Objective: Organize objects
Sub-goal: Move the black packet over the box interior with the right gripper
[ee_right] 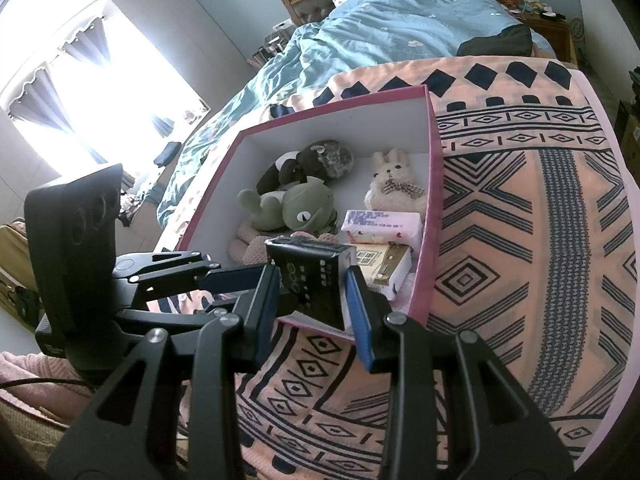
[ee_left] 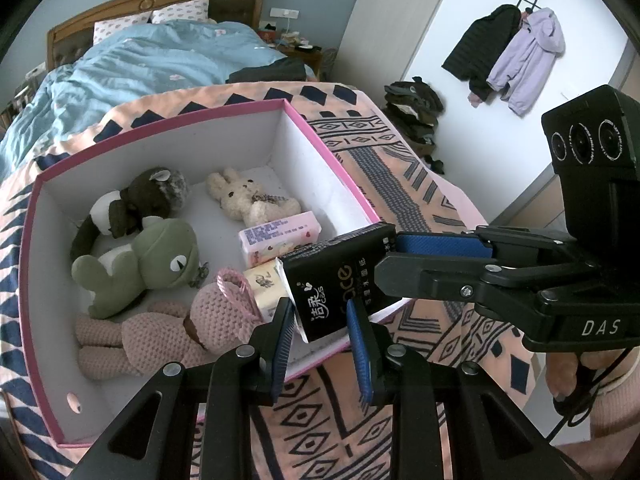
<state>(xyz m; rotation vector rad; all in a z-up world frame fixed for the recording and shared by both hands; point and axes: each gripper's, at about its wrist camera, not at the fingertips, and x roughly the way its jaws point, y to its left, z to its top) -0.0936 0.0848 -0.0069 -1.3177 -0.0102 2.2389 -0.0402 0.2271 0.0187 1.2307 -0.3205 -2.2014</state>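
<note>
A black tissue pack (ee_left: pixel 336 284) (ee_right: pixel 312 280) hangs over the near right corner of the pink-rimmed white box (ee_left: pixel 320 148) (ee_right: pixel 434 184). My right gripper (ee_left: pixel 386 260) (ee_right: pixel 312 296) is shut on the pack, reaching in from the right in the left wrist view. My left gripper (ee_left: pixel 320 344) (ee_right: pixel 248 286) is shut on the pack's lower end. In the box lie a green frog (ee_left: pixel 160 256) (ee_right: pixel 300 208), a brown plush (ee_left: pixel 148 196), a cream bunny (ee_left: pixel 244 196) (ee_right: pixel 394 184), a pink knitted toy (ee_left: pixel 168 332), a pink tissue pack (ee_left: pixel 280 236) (ee_right: pixel 384 226) and a cream pack (ee_left: pixel 266 284) (ee_right: pixel 390 268).
The box stands on a peach blanket with dark geometric patterns (ee_left: pixel 400 168) (ee_right: pixel 520 240) at the foot of a bed with a blue duvet (ee_left: pixel 160 60) (ee_right: pixel 400 28). Coats (ee_left: pixel 520 56) hang on a white door, a heap of clothes (ee_left: pixel 416 112) lies below. A bright window (ee_right: pixel 100 92) is at the left.
</note>
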